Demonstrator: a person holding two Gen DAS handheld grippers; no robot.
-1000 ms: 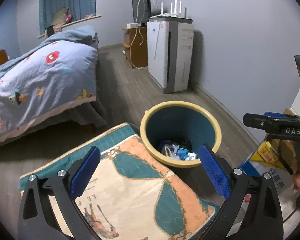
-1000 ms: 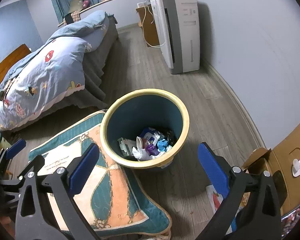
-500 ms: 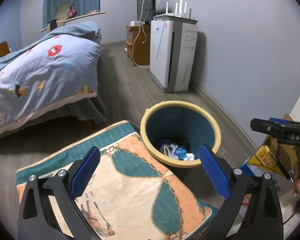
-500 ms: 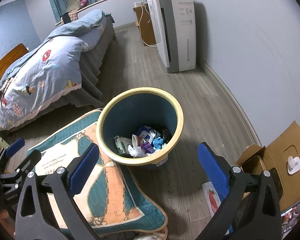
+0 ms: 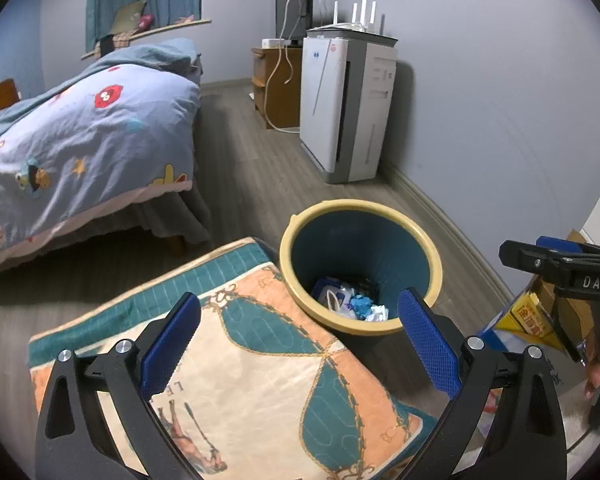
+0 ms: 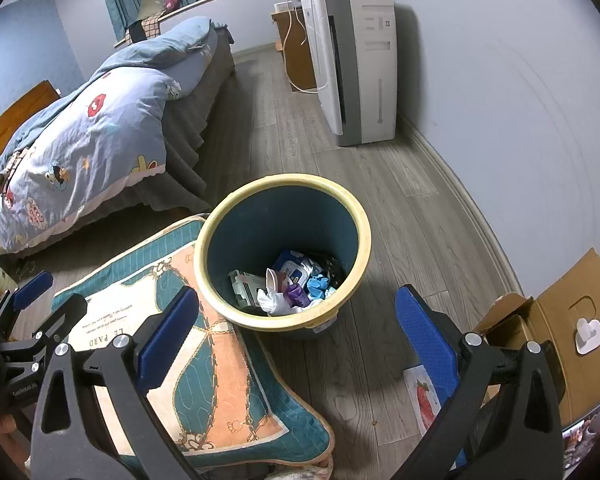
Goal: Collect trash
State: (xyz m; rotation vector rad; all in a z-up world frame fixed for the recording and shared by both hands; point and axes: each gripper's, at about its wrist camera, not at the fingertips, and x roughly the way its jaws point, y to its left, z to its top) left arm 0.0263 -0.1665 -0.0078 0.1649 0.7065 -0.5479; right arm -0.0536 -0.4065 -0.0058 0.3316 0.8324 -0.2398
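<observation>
- Both tools hang above the bedroom floor, and the left gripper has its blue-padded fingers spread wide with nothing between them.
- Same story on the right gripper: fingers wide apart, empty, framing the bin from above.
- The trash bin, teal inside with a yellow rim, stands upright on the grey wood floor.
- Down in the bottom of the bin lies the trash: crumpled white tissue, a blue scrap, something purple, a wipes packet and a small carton, all heaped together.
- Hard against the bin's near-left side sits a quilted cushion in teal, orange and cream; its corner touches the bin wall.
- In the left wrist view that cushion fills the ground directly under the left fingers, with the bin just beyond its far corner.
- To the right, an open cardboard box stands near the wall, well apart from the bin, with a strawberry-printed sheet flat on the floor beside it.
- Further back, a white air purifier stands against the wall, and the bed with its cartoon duvet runs along the left.
</observation>
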